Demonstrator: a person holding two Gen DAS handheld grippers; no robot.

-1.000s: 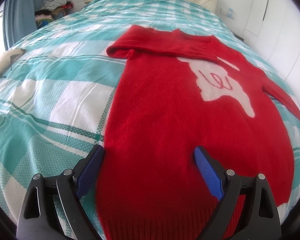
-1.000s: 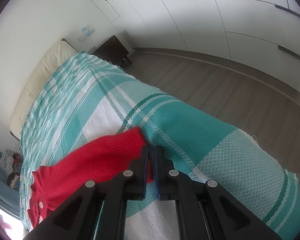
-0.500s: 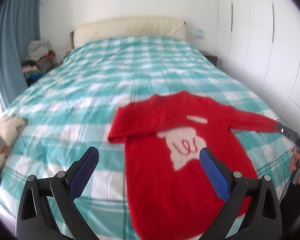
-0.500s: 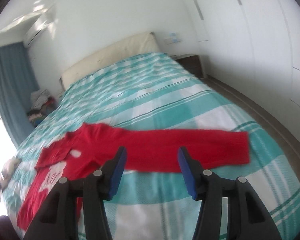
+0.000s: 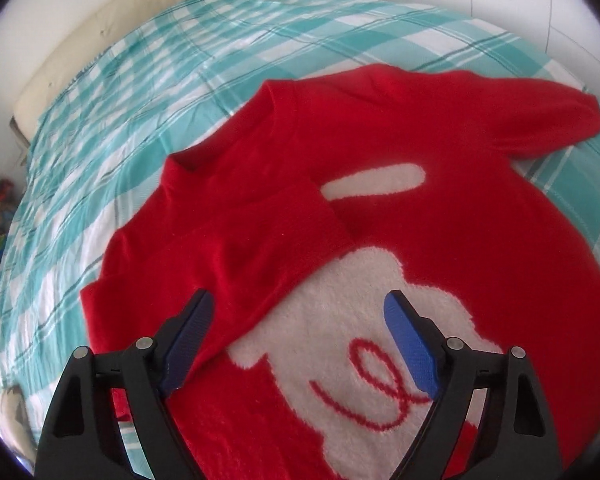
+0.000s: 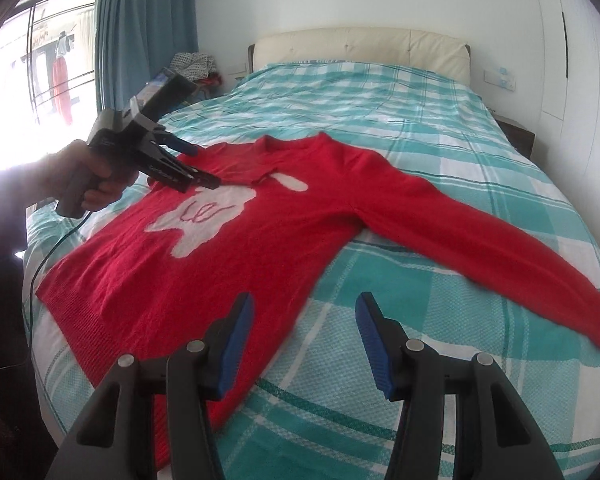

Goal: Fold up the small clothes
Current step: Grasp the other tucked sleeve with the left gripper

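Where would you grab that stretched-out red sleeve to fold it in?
Probably at the cuff, coming from the bed's outer side. The sleeve lies flat and straight away from the sweater, so its free end should lift and carry across the chest most easily.

There is one red sweater (image 6: pixel 268 216) on one bed (image 6: pixel 440 152). The sweater has two sleeves: one lies folded across it (image 5: pixel 236 256) and one lies stretched out flat (image 6: pixel 480 232). There are two grippers, a left one (image 6: pixel 204 164) and a right one (image 6: pixel 304 340). One hand (image 6: pixel 88 176) shows. One curtain (image 6: pixel 144 28) hangs by the window.
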